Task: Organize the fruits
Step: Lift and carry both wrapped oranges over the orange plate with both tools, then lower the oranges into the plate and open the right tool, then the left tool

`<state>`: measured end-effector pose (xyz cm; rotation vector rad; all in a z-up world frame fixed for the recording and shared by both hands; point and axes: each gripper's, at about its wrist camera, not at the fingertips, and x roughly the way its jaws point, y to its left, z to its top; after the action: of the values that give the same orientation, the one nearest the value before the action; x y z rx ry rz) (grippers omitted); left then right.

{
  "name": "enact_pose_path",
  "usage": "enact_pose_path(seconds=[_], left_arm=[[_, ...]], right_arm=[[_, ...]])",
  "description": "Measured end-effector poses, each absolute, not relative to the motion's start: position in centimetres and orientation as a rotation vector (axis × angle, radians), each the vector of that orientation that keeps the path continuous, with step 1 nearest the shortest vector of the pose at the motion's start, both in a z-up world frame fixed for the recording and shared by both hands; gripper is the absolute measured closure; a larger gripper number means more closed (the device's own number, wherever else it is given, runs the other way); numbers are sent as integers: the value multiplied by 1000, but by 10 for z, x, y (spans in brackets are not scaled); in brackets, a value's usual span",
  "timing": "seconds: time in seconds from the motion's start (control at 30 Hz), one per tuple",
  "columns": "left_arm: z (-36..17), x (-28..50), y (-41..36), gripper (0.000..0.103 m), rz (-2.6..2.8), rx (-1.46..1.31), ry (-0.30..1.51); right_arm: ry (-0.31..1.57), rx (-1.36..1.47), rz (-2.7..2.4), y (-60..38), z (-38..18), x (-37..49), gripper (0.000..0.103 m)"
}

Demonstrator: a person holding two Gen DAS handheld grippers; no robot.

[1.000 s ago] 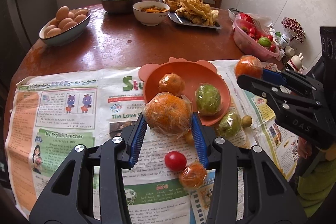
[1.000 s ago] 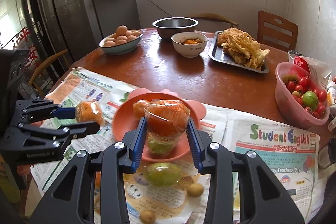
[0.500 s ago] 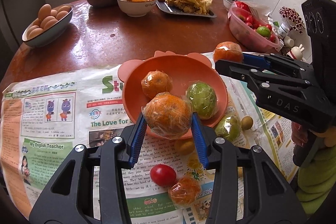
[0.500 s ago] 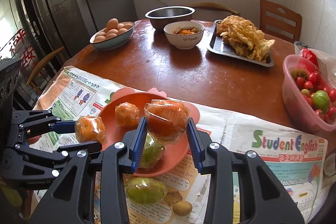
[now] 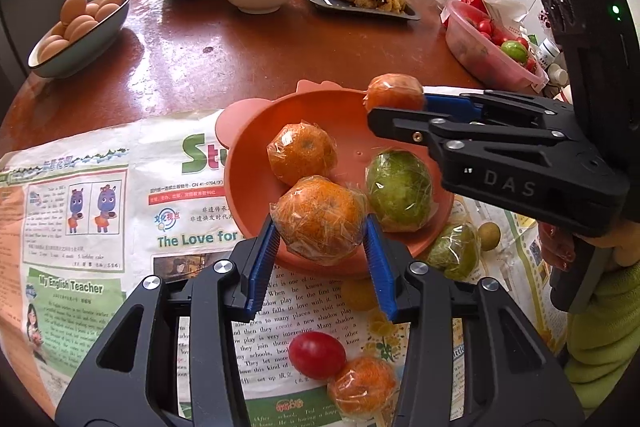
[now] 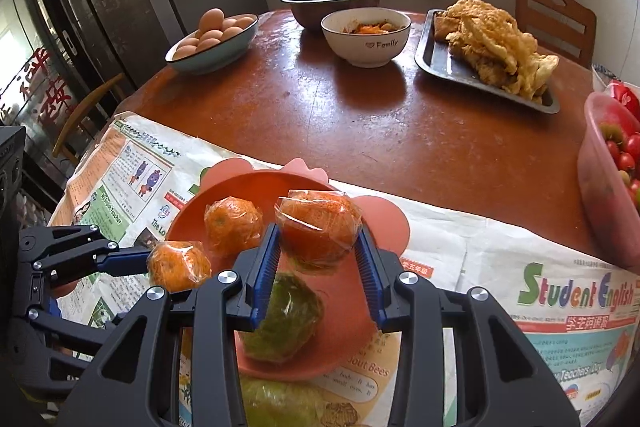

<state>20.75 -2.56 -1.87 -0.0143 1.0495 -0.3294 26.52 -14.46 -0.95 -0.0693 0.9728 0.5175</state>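
Left claw [image 5: 320, 247]: pinching a wrapped orange [image 5: 318, 217] over the near rim of the orange plate [image 5: 256, 155].
Right claw [image 6: 316, 247]: pinching another wrapped orange [image 6: 318, 227] above the far part of the plate.
In the plate: one wrapped orange [image 5: 302, 153] at left, a wrapped green fruit [image 5: 400, 185] at right.
On the newspaper [image 5: 80, 227], near side: a cherry tomato [image 5: 317, 355] touching a small wrapped orange [image 5: 364, 387].
Bench [image 6: 360, 115], far side: bowl of eggs [image 6: 212, 43], tray of fried food [image 6: 488, 51].
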Motion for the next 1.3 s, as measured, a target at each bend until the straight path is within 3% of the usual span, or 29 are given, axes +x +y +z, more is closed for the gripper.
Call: enact_pose_path(seconds=[1.03, 1.3], left_arm=[[-28, 217, -22, 68, -353, -30, 1048], [-28, 216, -21, 68, -354, -31, 1047]], right_arm=[[1036, -86, 527, -135, -31, 280, 65], [1036, -74, 531, -133, -31, 279, 59]])
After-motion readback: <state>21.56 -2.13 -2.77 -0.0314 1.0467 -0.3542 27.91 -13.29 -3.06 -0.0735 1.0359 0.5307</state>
